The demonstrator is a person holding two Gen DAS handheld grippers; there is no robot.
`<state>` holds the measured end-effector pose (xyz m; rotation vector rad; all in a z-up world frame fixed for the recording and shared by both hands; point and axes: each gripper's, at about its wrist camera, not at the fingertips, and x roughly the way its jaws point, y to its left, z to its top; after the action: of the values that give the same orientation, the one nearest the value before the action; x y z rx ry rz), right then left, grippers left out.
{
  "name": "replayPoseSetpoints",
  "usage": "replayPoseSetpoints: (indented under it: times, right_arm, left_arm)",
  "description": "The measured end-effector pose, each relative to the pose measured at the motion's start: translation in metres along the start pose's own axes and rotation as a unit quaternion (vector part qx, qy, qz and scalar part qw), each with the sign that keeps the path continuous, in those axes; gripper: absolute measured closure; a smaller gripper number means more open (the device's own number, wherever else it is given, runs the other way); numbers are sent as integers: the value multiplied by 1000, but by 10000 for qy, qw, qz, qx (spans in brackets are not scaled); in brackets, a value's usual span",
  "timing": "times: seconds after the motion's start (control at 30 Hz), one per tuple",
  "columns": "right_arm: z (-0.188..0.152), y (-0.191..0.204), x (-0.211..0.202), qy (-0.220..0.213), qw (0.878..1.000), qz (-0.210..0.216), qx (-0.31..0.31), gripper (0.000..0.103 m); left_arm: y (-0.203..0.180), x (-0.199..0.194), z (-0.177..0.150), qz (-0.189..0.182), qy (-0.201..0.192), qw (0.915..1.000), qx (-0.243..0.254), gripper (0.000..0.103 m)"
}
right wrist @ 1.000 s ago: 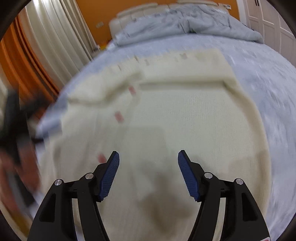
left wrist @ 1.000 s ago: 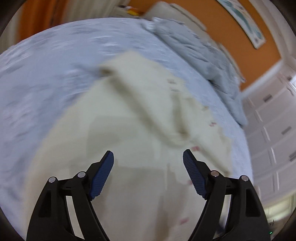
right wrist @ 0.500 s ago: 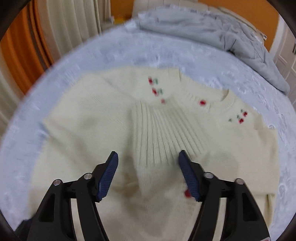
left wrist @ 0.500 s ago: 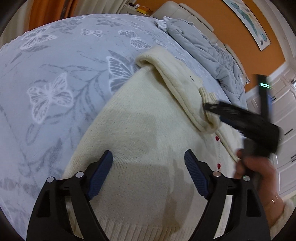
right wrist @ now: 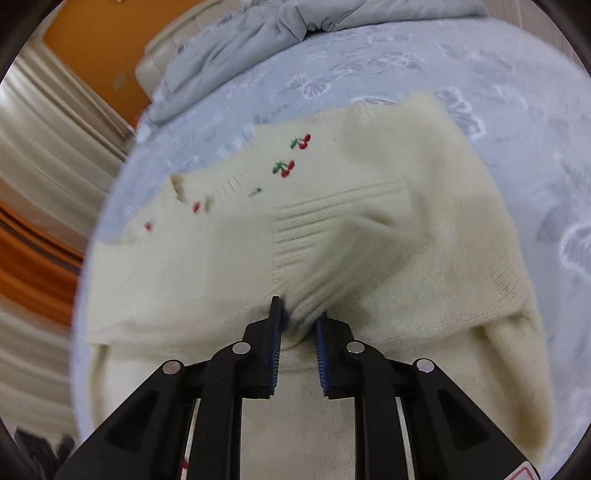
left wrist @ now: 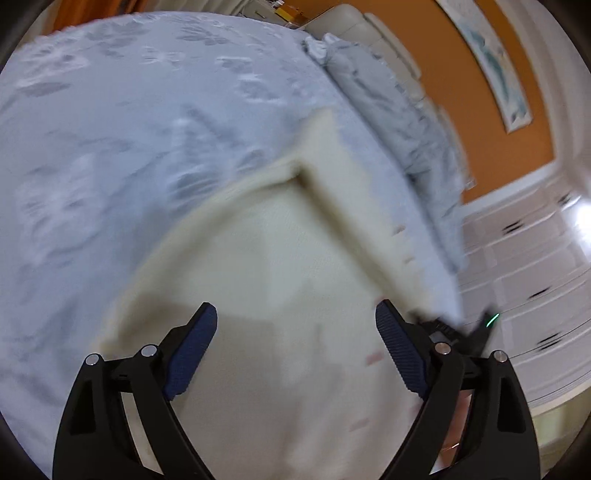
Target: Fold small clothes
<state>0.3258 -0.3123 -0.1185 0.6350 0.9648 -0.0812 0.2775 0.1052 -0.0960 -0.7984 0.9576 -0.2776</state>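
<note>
A small cream knit cardigan (right wrist: pixel 369 229) with red cherry embroidery lies on the bed. My right gripper (right wrist: pixel 298 317) is shut on the ribbed cuff (right wrist: pixel 317 254) of a sleeve that lies across the cardigan's body. In the left wrist view the cardigan (left wrist: pixel 280 280) is blurred and fills the lower middle. My left gripper (left wrist: pixel 295 328) is open and empty above it. The right gripper's black body (left wrist: pixel 465 332) shows at the cardigan's right edge.
The bed has a pale blue sheet with a butterfly print (left wrist: pixel 110 147). A crumpled grey duvet (right wrist: pixel 280 33) lies at the head of the bed. Cream curtains (right wrist: pixel 44 155) hang on the left; white cabinet doors (left wrist: pixel 535 266) stand on the right.
My right gripper has closed on the ribbed sleeve cuff. My left gripper stays open and has shifted over the cardigan; the view is blurred with motion.
</note>
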Motion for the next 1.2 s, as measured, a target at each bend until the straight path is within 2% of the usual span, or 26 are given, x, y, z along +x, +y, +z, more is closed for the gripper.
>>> replayPoseSetpoints:
  times: [0.03, 0.1, 0.17, 0.2, 0.23, 0.27, 0.3, 0.33, 0.37, 0.47, 0.5, 0.53, 0.57, 0.6, 0.63, 0.67, 0.7, 0.8, 0.83, 0.87, 0.9, 0.93, 0.97, 1.03, 1.1, 1.2]
  right_arm:
    - [2, -2, -4, -75, 9999, 59, 81, 62]
    - [7, -9, -14, -328, 9988, 174, 334, 48]
    - [15, -17, -11, -330, 9972, 313, 587, 47]
    - [20, -23, -6, -267, 9962, 335, 759, 47]
    - [23, -25, 2, -212, 9956, 324, 851, 49]
    - [26, -24, 6, -154, 9959, 291, 847, 57]
    - [29, -21, 9, -92, 9968, 205, 766, 93]
    - [31, -18, 7, -55, 9974, 231, 685, 93]
    - [38, -9, -5, -272, 9968, 515, 543, 93]
    - [52, 23, -62, -1238, 9829, 1365, -38, 94]
    - [51, 25, -75, -1515, 9760, 1557, -168, 94]
    - [49, 23, -76, -1616, 9743, 1551, -228, 94]
    - [45, 15, -60, -1515, 9804, 1216, -320, 94]
    - [41, 1, -29, -1093, 9906, 785, -254, 94]
    - [35, -19, 12, -402, 9984, 403, 2, 94]
    - [28, -33, 35, 19, 9995, 271, 190, 95]
    - [24, -38, 26, -325, 9980, 485, 232, 95]
    - [28, -31, 3, -491, 9972, 465, 330, 86]
    - [28, -28, -9, -632, 9976, 115, 265, 77]
    - [26, -24, -24, -917, 9947, -418, 199, 77]
    - [23, -21, -36, -1204, 9904, -652, 188, 77]
    - [19, -14, -49, -1512, 9864, -617, 181, 77]
    - [18, 2, -55, -1609, 9861, -408, 59, 77]
    - [21, 39, -46, -1278, 9907, 40, -467, 78]
    - [16, 84, -21, -815, 9899, 533, -1034, 78]
    - [6, 146, 45, -133, 9846, 680, -1605, 78]
  left_arm:
    - [-9, 7, 11, -85, 5, 9999, -106, 17]
    - [-20, 30, 32, -200, 95, 9985, -499, 17]
    - [-23, 57, 51, -316, 217, 9955, -872, 17]
    - [-24, 74, 61, -197, 265, 9944, -1005, 17]
    - [-25, 88, 69, -90, 270, 9932, -1126, 19]
    - [-23, 98, 74, -19, 243, 9921, -1227, 25]
    - [-21, 106, 81, 64, 135, 9910, -1327, 53]
    - [-20, 110, 87, 130, 57, 9908, -1347, 83]
    - [-22, 110, 92, 243, -6, 9913, -1295, 95]
    - [-38, 89, 106, 181, -533, 9958, -721, 94]
    - [-45, 78, 105, 231, -808, 9959, -336, 94]
    - [-45, 78, 103, 245, -849, 9959, -197, 94]
    - [-43, 81, 100, 332, -789, 9963, -49, 94]
    - [-38, 91, 94, 575, -651, 9962, 73, 94]
    - [-31, 101, 90, 796, -501, 9955, 109, 94]
    - [-22, 110, 84, 1010, -354, 9942, 89, 94]
    - [-13, 114, 80, 1040, -309, 9941, 16, 93]
    - [-3, 111, 75, 897, -399, 9952, 20, 89]
    - [-1, 110, 75, 838, -399, 9957, 6, 89]
    - [2, 110, 74, 779, -403, 9961, -4, 89]
    - [4, 110, 74, 733, -400, 9965, 26, 88]
    - [4, 111, 74, 707, -414, 9966, 80, 88]
    - [6, 111, 73, 676, -448, 9966, 142, 88]
    - [5, 112, 67, 630, -595, 9956, 348, 88]
    - [3, 112, 62, 625, -794, 9932, 575, 88]
    - [6, 111, 60, 509, -892, 9932, 553, 88]
